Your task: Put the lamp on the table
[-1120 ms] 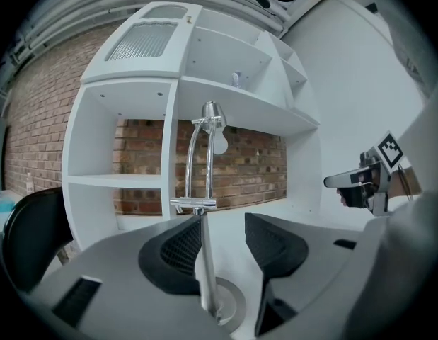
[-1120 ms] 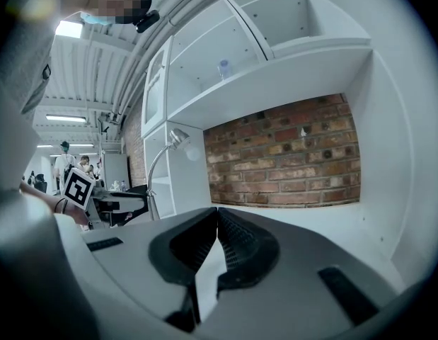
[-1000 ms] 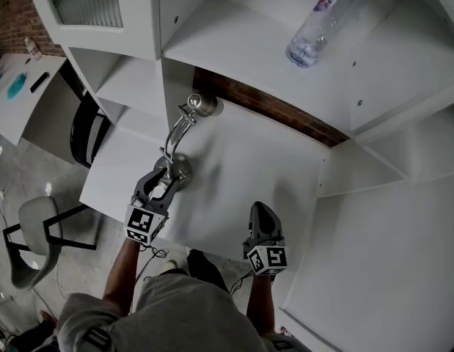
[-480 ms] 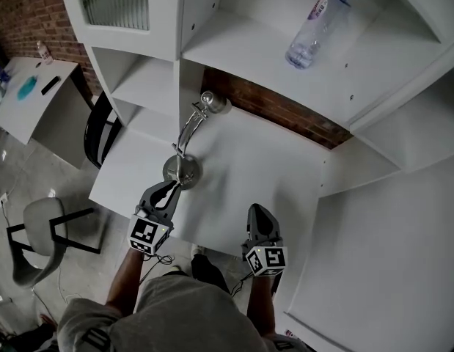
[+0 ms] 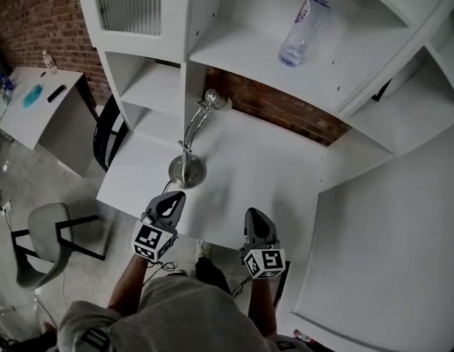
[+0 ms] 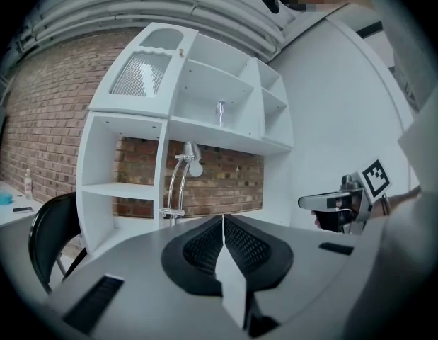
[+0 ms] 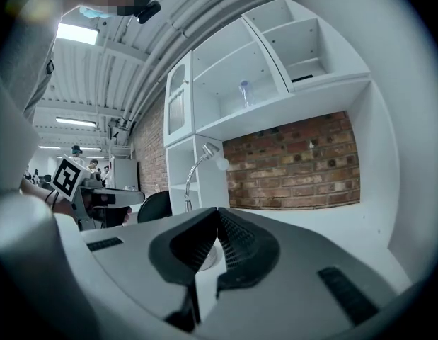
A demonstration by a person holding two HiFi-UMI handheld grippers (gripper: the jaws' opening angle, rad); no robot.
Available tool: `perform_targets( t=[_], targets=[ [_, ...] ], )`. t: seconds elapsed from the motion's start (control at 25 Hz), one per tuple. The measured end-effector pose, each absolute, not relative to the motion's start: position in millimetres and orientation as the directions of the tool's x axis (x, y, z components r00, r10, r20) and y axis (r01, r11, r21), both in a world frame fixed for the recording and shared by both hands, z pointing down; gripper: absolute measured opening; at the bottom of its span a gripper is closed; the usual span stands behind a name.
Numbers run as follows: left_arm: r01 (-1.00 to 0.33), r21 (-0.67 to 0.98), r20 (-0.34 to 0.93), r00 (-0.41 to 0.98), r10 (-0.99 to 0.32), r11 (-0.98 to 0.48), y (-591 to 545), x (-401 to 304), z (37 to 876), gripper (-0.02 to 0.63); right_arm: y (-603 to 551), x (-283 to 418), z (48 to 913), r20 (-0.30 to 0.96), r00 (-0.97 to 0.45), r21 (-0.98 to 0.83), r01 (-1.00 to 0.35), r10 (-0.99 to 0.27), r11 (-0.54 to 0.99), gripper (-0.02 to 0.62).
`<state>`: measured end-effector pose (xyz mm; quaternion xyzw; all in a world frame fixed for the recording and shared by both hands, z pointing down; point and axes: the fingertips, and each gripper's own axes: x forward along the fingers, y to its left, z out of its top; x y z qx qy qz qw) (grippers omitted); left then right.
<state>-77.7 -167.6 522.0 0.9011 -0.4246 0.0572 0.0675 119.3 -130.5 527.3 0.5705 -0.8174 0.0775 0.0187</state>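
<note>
Left gripper (image 5: 174,196) withdrawn, jaws closed, bottle (image 5: 298,29) shelved

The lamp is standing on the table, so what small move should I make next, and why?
Probably just draw both grippers back to rest. The lamp stands upright on the table with nothing touching it. The left gripper sits short of its base, jaws just closed on nothing; the right gripper is shut and empty too, so the placing looks done.

red brick wall (image 5: 28,13) behind white shelf unit (image 5: 234,46); grey floor (image 5: 36,182); grey chair (image 5: 37,229), black chair (image 5: 100,134) at left.
</note>
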Motion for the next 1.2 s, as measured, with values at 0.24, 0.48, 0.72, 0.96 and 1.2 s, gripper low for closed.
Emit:
perform_targets(
  t=[0.24, 0.48, 0.72, 0.96, 1.2],
  targets=[
    [-0.774, 0.068, 0.166, 0.631, -0.758, -0.629, -144.7, -85.0, 514.4, 0.008, -107.3, 114.7, 523.4, 0.111, -0.338, -0.116, -0.938, -0.935, 0.326, 0.023],
    [-0.779, 0.053, 0.147, 0.625, -0.766, -0.625, -122.0, -99.0, 507.7, 0.008, -87.0, 102.5, 520.8, 0.093, -0.331, -0.121, -0.94, -0.939, 0.319, 0.023],
    [-0.784, 0.05, 0.13, 0.62, -0.774, -0.619, -101.7, -109.3, 500.8, 0.008, -69.3, 94.4, 522.7, 0.102, -0.331, -0.11, -0.941, -0.938, 0.32, 0.023],
    [-0.787, 0.043, 0.134, 0.615, -0.777, -0.615, -92.6, -118.7, 502.8, 0.008, -60.3, 86.0, 522.7, 0.096, -0.336, -0.105, -0.939, -0.937, 0.326, 0.023],
    [-0.782, 0.046, 0.125, 0.622, -0.773, -0.622, -92.2, -117.4, 499.8, 0.008, -59.6, 83.5, 523.8, 0.101, -0.337, -0.092, -0.94, -0.936, 0.328, 0.023]
  ],
)
